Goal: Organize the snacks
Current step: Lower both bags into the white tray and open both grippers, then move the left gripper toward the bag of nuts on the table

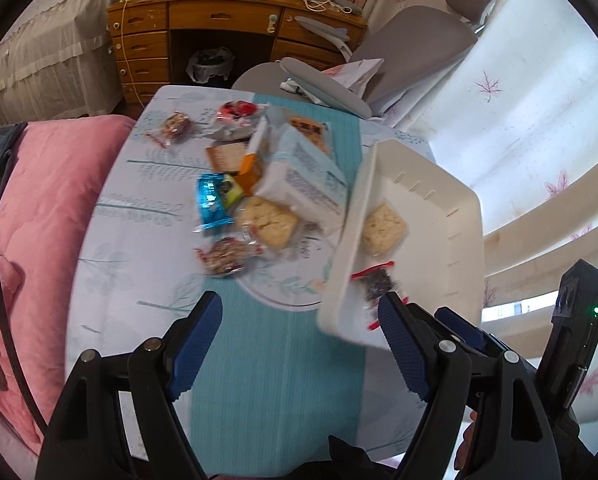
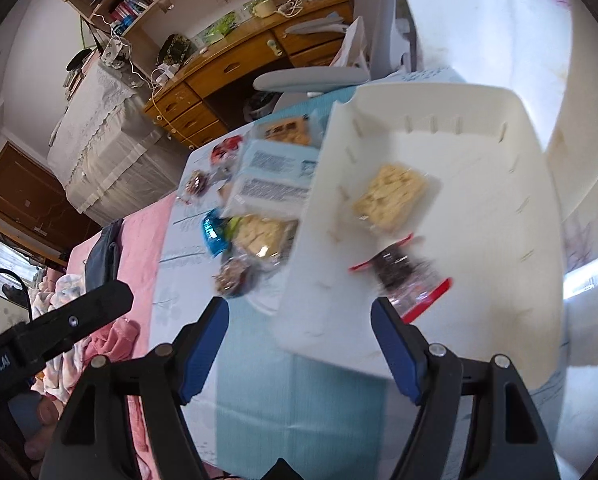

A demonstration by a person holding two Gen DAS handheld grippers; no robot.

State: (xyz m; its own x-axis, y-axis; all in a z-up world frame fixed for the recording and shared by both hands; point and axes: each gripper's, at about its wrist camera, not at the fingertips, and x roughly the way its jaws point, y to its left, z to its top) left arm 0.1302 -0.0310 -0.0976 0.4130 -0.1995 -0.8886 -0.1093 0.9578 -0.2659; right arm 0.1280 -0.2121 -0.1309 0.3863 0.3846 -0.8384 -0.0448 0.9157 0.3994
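A: What are the two wrist cameras showing?

B: Both are looking down at a surface (image 1: 283, 360) covered with a pale blue leaf-print cloth and a teal runner. A white plastic bin (image 1: 451, 216) is sitting toward the right, and a loose pile of wrapped snacks is lying to its left.

A: What is lying inside the bin?

B: Two packets. A pale square cracker packet (image 1: 383, 229) is lying near the bin's left wall, and a dark nut bar in a clear wrapper with red ends (image 1: 375, 286) is lying closer to the camera, near the front edge. In the right wrist view the same bin (image 2: 479, 216) is filling much of the frame, with the cracker packet (image 2: 393, 196) and the nut bar (image 2: 403, 276) a little blurred.

A: And the pile outside?

B: A light blue and white carton (image 1: 307, 176) is leaning beside the bin. Just in front of it, another cracker packet (image 1: 267, 222), a shiny blue wrapper (image 1: 211, 200) and a second nut bar (image 1: 225, 256) are lying close together. A red packet (image 1: 239, 112) is sitting farther back.

A: How are the tongs standing?

B: The left tongs (image 1: 301, 350) are spread wide and holding nothing, hovering over the runner, with one blue pad showing in front of the bin's front corner. The right tongs (image 2: 299, 350) are also spread wide and empty, just in front of the bin's near edge.

A: Anything around the surface?

B: A pink quilt (image 1: 55, 216) is lying to the left, and a wooden desk (image 1: 219, 20) and a grey chair (image 1: 415, 40) are standing behind.
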